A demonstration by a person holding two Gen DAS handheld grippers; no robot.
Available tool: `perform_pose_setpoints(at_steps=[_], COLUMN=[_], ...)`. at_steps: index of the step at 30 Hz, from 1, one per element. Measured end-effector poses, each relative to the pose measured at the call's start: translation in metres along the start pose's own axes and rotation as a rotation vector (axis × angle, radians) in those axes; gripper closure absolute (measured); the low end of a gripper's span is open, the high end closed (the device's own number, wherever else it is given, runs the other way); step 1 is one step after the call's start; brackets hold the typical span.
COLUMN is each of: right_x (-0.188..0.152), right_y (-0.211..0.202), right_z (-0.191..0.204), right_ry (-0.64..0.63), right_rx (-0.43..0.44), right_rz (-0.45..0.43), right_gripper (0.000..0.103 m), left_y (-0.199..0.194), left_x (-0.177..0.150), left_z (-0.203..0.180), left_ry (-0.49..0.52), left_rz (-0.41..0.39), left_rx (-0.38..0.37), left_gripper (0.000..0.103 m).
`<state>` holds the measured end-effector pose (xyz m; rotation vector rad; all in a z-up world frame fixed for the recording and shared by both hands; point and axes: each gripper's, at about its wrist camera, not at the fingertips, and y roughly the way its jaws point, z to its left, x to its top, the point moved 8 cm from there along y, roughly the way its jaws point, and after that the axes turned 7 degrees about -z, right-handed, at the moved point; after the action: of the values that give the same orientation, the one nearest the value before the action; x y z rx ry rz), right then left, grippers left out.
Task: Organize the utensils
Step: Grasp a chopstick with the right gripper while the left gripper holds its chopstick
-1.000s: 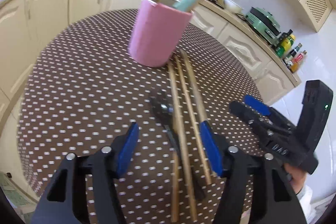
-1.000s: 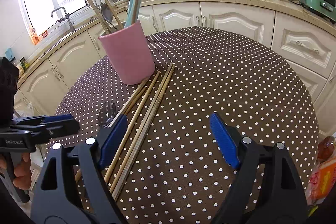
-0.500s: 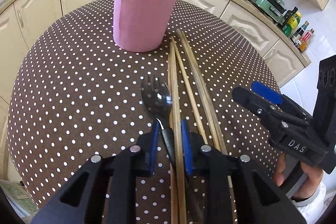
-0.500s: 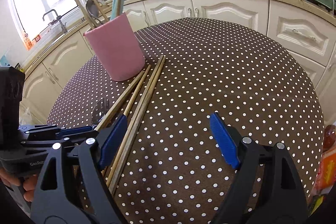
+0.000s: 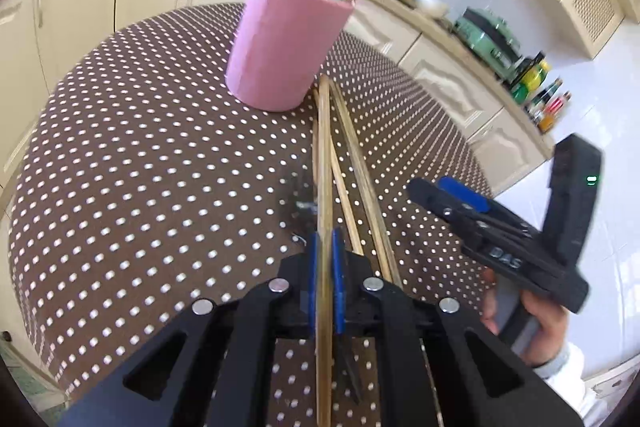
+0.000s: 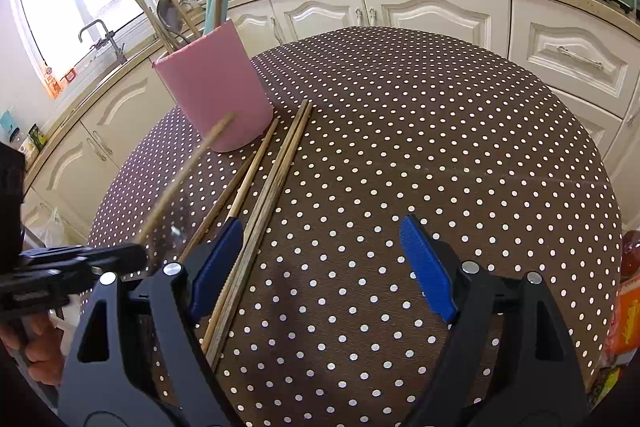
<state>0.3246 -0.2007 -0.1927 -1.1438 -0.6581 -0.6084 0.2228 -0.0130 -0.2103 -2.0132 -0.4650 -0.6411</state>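
A pink utensil cup (image 5: 286, 43) stands on the polka-dot table (image 5: 140, 167) and holds chopsticks and a teal handle; it also shows in the right wrist view (image 6: 218, 91). My left gripper (image 5: 325, 251) is shut on one wooden chopstick (image 5: 325, 163) and holds it lifted, tip toward the cup; it shows raised in the right wrist view (image 6: 182, 183). Several chopsticks (image 6: 276, 171) lie on the table beside the cup. A dark spork (image 5: 300, 203) lies blurred beneath the held chopstick. My right gripper (image 6: 324, 267) is open and empty above the table.
Cream cabinets and a counter (image 6: 440, 7) curve behind the table, with a stove, pot and green appliance. Bottles (image 5: 540, 95) stand on the counter at right. A sink and window (image 6: 80, 7) are at the left.
My left gripper closed on one chopstick and lifted it off the table, away from the spork. The right gripper stayed open and nearly still.
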Motion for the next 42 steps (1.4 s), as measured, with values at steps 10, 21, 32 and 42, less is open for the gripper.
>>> perform_pose_setpoints(at_steps=[10,21,32,42], right_x=[0.008,0.021,0.044,0.053], right_y=[0.017,0.056,0.083,0.116], right_z=[0.02,0.025,0.021,0.039], right_ry=[-0.087,-0.13,-0.129,-0.207], right_rx=[-0.014,-0.079,-0.09,-0.12], right_rz=[0.073,0.171,0.25,0.322], right_gripper=[0.023,0.034,0.048,0.057], left_y=[-0.036,-0.016,0.025,0.044], left_x=[-0.006,0.006,0.046,0.072], left_z=[0.066,0.085,0.079,0.084], left_ry=[-0.112,-0.087,0.048,0.083], left_rz=[-0.036,0.02,0.086,0.095], left_rx=[0.143,0.254,0.341,0.385], left_gripper=[0.096,0.074,0.074,0.091])
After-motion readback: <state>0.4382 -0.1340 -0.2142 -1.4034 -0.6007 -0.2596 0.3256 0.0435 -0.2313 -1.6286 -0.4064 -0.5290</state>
